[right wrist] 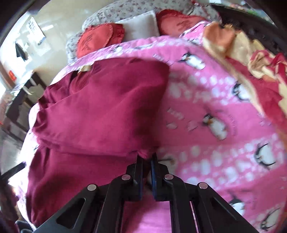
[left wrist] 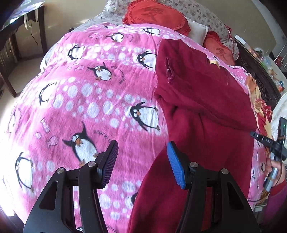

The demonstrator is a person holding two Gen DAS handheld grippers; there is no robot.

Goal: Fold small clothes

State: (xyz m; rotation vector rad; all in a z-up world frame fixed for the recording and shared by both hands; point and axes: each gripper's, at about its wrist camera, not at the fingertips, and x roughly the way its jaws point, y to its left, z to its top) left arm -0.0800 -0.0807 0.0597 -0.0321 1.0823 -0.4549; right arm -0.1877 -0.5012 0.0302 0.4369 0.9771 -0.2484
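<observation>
A dark red fleece garment (left wrist: 206, 111) lies partly folded on a pink penguin-print blanket (left wrist: 80, 107), with a tan label near its collar. My left gripper (left wrist: 142, 148) is open and empty, hovering over the garment's left edge, its blue pad above the red cloth. In the right wrist view the same garment (right wrist: 100, 111) fills the left half. My right gripper (right wrist: 147, 157) is shut on a corner of the garment's folded edge, over the blanket (right wrist: 215, 125). The right gripper also shows at the far right of the left wrist view (left wrist: 269, 143).
Red heart-shaped cushions (left wrist: 157, 16) and a white pillow (left wrist: 197, 28) lie at the head of the bed. A crumpled red and cream cloth (right wrist: 251, 59) sits at the blanket's right side. A dark wooden table (left wrist: 19, 32) stands left of the bed.
</observation>
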